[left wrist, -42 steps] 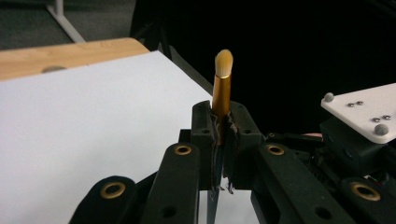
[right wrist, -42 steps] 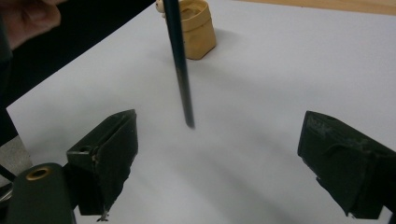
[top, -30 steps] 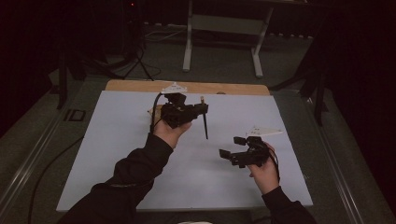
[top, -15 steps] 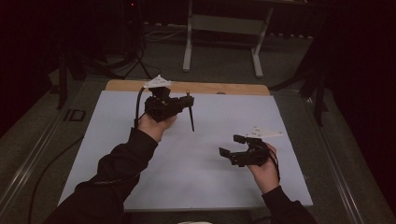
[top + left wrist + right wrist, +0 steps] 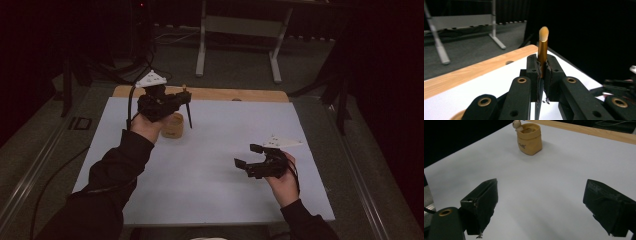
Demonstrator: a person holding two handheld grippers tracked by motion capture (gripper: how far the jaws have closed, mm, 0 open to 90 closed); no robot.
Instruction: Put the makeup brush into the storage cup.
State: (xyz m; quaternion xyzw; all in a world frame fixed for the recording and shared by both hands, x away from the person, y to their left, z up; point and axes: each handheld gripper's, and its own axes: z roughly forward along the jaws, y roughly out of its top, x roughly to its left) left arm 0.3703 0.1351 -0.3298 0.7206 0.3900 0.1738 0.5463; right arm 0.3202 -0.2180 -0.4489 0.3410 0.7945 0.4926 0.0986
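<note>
My left gripper [image 5: 181, 101] is lifted above the far left of the white board [image 5: 220, 190], shut on a makeup brush [image 5: 188, 112]. In the left gripper view the jaws clamp the brush's gold ferrule [image 5: 542, 53], and its tan bristles [image 5: 543, 33] point up. In the high view the dark handle slants down beside a small tan pot [image 5: 173, 127]. The pot [image 5: 530, 138] stands upright on the board, with a little bear figure [image 5: 517, 125] on its rim. My right gripper [image 5: 248, 155] hovers low at the near right, open, nothing between its jaws [image 5: 541, 205].
A wooden strip [image 5: 235, 94] edges the far side of the board. Beyond it stands a metal stand [image 5: 239, 30] on a dark floor. Cables [image 5: 129, 107] trail from the left gripper. The right gripper [image 5: 621, 87] shows at the right edge of the left gripper view.
My left gripper has carried the brush left and farther away, a little higher, uncovering the tan pot. The right hand has stayed put.
</note>
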